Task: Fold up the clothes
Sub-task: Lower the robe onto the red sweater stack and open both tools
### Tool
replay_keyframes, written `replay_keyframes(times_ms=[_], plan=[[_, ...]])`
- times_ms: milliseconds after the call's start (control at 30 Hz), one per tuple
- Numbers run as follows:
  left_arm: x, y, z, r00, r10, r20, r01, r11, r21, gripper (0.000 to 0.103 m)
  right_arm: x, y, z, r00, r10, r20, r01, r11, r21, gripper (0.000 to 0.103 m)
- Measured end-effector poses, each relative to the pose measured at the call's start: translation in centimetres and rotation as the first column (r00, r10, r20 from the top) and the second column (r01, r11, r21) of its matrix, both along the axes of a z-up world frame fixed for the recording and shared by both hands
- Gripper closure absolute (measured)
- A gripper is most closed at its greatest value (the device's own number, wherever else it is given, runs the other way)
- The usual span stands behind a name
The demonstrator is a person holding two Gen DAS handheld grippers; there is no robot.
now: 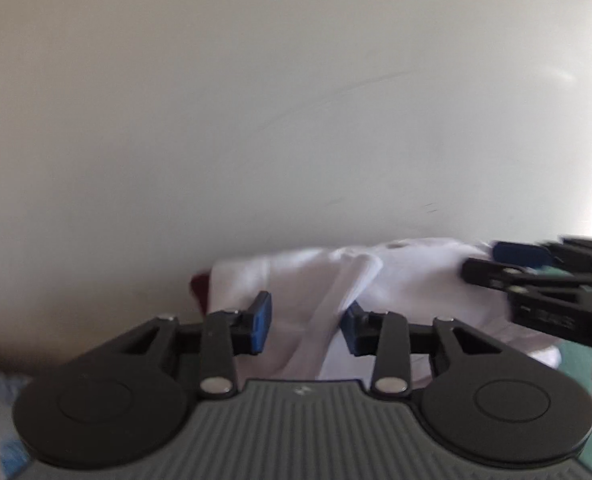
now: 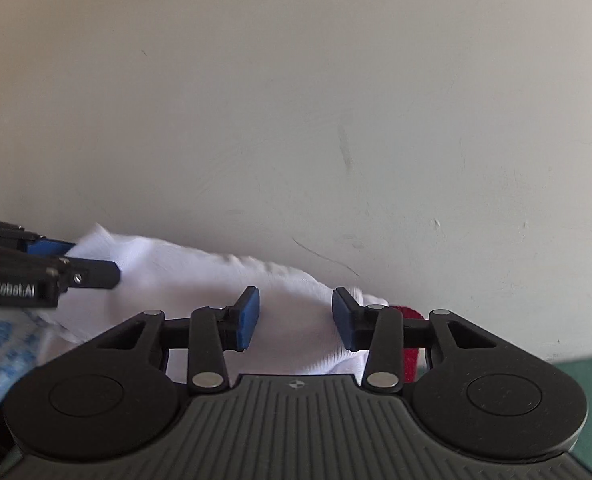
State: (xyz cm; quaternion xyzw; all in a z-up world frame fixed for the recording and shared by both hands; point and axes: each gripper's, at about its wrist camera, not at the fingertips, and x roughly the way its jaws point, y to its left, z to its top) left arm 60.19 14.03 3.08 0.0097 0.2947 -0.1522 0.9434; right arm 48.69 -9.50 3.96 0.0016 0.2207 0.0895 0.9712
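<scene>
Hovering over a white garment (image 1: 408,280), the left tongs (image 1: 307,326) and right tongs (image 2: 296,318) both stand partly open, pads clear of the cloth. That garment lies crumpled against a pale wall (image 2: 296,100), a red cloth (image 2: 410,314) peeking out beside it.

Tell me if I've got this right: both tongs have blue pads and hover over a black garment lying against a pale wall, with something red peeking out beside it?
Nearly. The garment is white, not black; both wrist views show it. The rest holds: left tongs and right tongs have blue pads, the wall is pale, and a red item peeks out beside it.
</scene>
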Motion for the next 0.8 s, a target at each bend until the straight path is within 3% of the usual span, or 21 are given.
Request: replay_keyframes(times_ms=[67, 200, 267, 367, 500, 567, 700, 800], plan=[[1.8, 1.1, -1.9, 0.997, 0.031, -0.067, -0.036, 0.997, -0.075, 0.062, 0.9, -0.1, -1.3, 1.0, -0.007, -0.025, 0.007, 1.0, 0.001, 0.06], [1.4, -1.3, -3.3, 0.999, 0.044, 0.005, -0.044, 0.999, 0.015, 0.059, 1.2, 0.7, -4.3, 1.0, -0.02, -0.023, 0.019, 0.998, -0.056, 0.058], [0.9, -2.3, -3.1, 0.999, 0.041, 0.028, -0.042, 0.998, 0.051, 0.059, 1.3, 0.9, -4.3, 1.0, -0.016, -0.02, 0.015, 0.998, -0.063, 0.058], [-0.5, -3.4, -1.3, 0.999, 0.022, 0.038, -0.025, 0.996, 0.086, 0.059, 1.1, 0.6, -2.3, 0.998, -0.008, -0.055, 0.007, 1.0, -0.023, 0.058], [-6.5, 1.4, 1.7, 0.985, -0.002, 0.17, 0.003, 1.0, -0.008, 0.06, -2.9, -1.2, 1.2, 0.998, 0.011, 0.061, -0.011, 1.0, 0.004, 0.059], [-8.4, 1.7, 3.0, 0.976, -0.021, 0.219, 0.029, 0.999, -0.033, 0.063, -4.6, -0.8, 2.0, 0.996, 0.039, 0.085, -0.04, 0.999, 0.006, 0.059], [-8.5, 0.3, 3.0, 0.981, -0.081, 0.178, 0.089, 0.995, -0.037, 0.065, -5.2, 1.0, 1.3, 0.997, 0.073, 0.027, -0.073, 0.997, -0.003, 0.059], [-7.2, -1.0, 1.3, 0.99, -0.063, 0.127, 0.065, 0.998, -0.009, 0.065, -3.7, 0.9, 0.0, 0.998, 0.067, -0.002, -0.067, 0.998, -0.001, 0.059]])
